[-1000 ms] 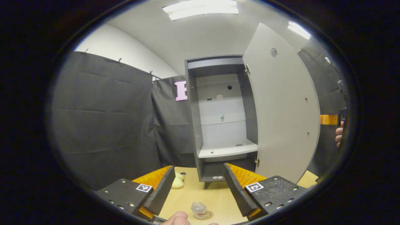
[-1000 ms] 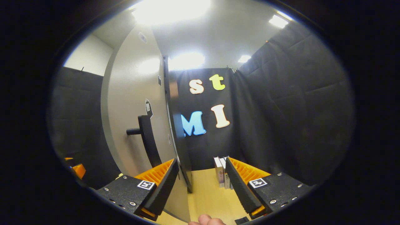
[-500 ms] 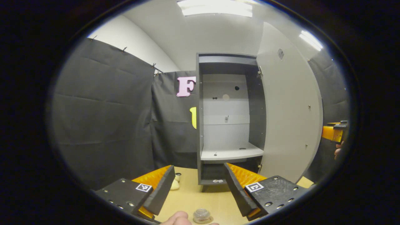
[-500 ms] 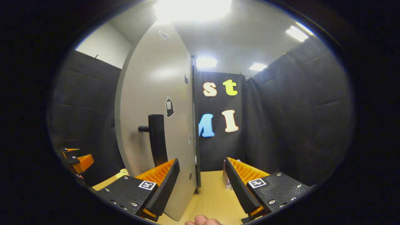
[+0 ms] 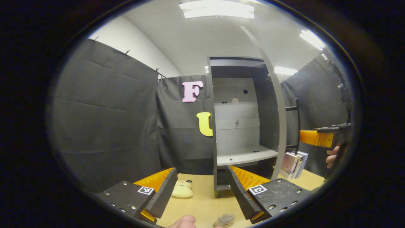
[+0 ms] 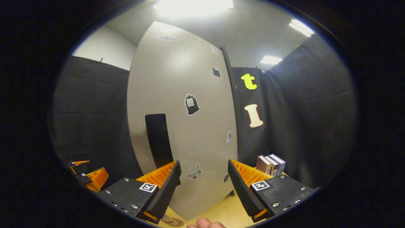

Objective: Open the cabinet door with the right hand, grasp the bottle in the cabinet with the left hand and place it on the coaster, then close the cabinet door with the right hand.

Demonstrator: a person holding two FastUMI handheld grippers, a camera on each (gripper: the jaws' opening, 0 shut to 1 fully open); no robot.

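Note:
The grey cabinet (image 5: 235, 126) stands on the wooden table with its inner shelf (image 5: 246, 155) bare. In the left gripper view I see its door (image 5: 279, 104) almost edge-on, partway round. The small clear bottle (image 5: 225, 219) stands at the bottom edge of that view, below my open left gripper (image 5: 202, 193). My right gripper (image 6: 204, 186) is open and faces the door's outer face (image 6: 190, 95), close to the black handle (image 6: 158, 139); whether it touches I cannot tell. A round coaster (image 6: 176, 222) peeks out under the door's lower edge.
Several books (image 5: 295, 162) stand upright on the table right of the cabinet. A pale plush toy (image 5: 183, 190) lies left of the cabinet's foot. The other gripper (image 5: 319, 138) and a hand show at the far right. Black cloth walls close in the booth.
The door has swung from wide open to partway shut. My right gripper has turned from the door's edge to face its outer side. The left gripper view has shifted sideways, and the bottle has slid lower in it.

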